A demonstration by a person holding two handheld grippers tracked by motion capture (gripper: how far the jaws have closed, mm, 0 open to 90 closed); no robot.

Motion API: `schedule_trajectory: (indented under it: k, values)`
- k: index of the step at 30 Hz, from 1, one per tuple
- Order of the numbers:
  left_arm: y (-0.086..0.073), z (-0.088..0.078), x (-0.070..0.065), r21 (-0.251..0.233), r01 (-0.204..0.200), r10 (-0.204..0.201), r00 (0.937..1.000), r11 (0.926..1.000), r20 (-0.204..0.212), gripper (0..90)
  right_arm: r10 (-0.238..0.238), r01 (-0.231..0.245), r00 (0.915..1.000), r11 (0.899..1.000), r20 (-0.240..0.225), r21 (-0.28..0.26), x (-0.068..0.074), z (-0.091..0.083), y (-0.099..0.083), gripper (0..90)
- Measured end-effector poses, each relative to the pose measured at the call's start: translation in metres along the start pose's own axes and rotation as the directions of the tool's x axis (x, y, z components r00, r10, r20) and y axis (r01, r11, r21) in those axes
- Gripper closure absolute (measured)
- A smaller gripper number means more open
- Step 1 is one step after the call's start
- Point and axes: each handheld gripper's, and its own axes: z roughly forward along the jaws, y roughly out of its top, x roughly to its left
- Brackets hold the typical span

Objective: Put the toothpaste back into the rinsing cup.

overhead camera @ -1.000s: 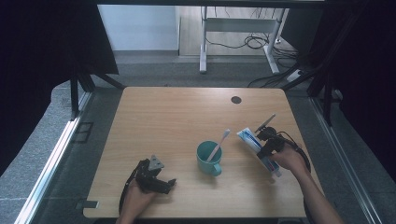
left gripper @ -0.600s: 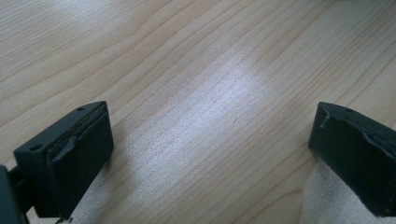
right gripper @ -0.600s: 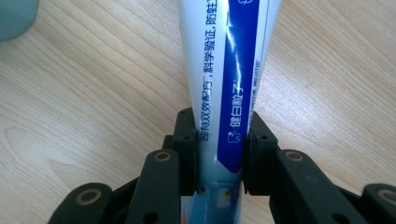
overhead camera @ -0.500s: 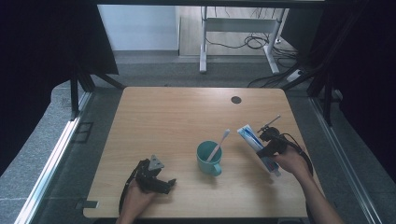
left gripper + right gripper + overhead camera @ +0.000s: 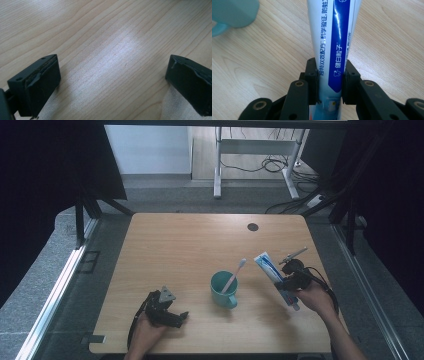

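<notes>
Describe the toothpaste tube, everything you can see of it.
The toothpaste tube is a soft-looking white tube with a broad blue stripe and printed Chinese characters. It is clamped between the fingers of the right gripper, gripped toward its cap end. In the high view it slants, its flat crimped end pointing up and left toward the teal mug without touching it. Whether its lower end rests on the table is unclear.

Two black hand-held grippers: the left hand-held gripper [image 5: 183, 316] carries a grey three-cornered plate and a looping black cable; the right hand-held gripper [image 5: 329, 82] has matte black linkage arms with brass-coloured screw holes, cable trailing. Forearms bare, unsleeved.
</notes>
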Motion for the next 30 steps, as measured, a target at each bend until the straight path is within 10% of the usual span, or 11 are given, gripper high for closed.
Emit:
schedule_trajectory:
  k: [30]
  values:
    - [0.000,0.000,0.000,-0.001,-0.001,0.001,1.0000,1.0000,0.000,0.0,-0.017,0.009,0.9994,0.967,-0.029,-0.256,0.018,-0.034,-0.026,70.9]
